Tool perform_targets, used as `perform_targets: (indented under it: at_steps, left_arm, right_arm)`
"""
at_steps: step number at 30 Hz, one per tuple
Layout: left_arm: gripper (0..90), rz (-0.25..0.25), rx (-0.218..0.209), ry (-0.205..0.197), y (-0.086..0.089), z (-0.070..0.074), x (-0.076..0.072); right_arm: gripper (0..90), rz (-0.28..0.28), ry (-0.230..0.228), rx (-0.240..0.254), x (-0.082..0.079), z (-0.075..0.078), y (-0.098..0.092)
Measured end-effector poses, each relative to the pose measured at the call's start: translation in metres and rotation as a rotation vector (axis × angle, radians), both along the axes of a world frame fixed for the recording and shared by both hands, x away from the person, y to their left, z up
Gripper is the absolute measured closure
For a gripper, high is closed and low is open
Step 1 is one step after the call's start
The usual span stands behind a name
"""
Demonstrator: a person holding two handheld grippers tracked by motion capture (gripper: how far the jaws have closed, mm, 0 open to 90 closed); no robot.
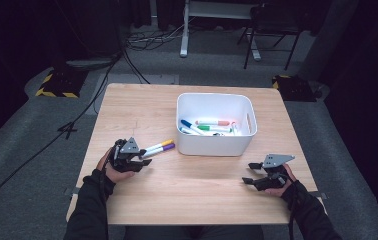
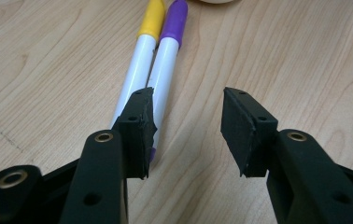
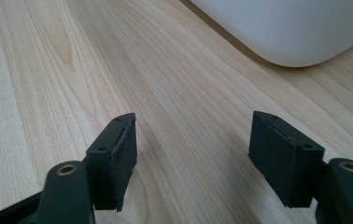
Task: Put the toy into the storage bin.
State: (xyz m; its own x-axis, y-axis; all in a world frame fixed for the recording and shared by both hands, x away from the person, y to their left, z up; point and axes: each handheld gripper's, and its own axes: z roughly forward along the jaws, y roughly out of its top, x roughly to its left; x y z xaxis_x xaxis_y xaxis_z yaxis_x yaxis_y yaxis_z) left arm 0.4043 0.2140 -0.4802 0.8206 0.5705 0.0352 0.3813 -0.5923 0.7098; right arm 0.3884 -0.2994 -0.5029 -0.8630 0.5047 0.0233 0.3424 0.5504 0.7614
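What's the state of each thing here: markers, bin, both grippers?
Yellow-capped marker: capped, flat on the table, outside the bin.
Purple-capped marker: capped, flat beside the yellow one, touching it.
White bin: upright, open-topped, several capped markers inside.
Left gripper: open, low over the two markers, one jaw over them, nothing gripped.
Right gripper: open, empty, near the bin's corner.

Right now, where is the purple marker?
In the high view, the purple marker lies on the table, touching the yellow marker, between the left gripper and the white bin.
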Motion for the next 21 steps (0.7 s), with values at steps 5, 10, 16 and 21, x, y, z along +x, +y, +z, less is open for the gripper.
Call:
perform_targets:
  at_steps: [5, 10, 16, 21]
  left_arm:
    - [52.1, 0.007, -0.004, 0.018, 0.0, -0.005, 0.004]
    - [52.2, 0.018, -0.02, 0.018, 0.002, -0.006, 0.005]
    - [48.6, 0.029, -0.022, 0.014, 0.003, -0.007, 0.007]
    - [47.6, 0.03, 0.027, 0.04, -0.001, -0.013, 0.011]
  right_arm:
    - [32.8, -0.001, 0.004, 0.0, 0.0, 0.0, 0.0]
    - [32.8, -0.002, 0.0, 0.001, 0.0, 0.0, 0.0]
    - [32.8, 0.0, 0.005, 0.001, 0.0, 0.0, 0.0]
    - [32.8, 0.0, 0.006, 0.003, 0.0, 0.0, 0.0]
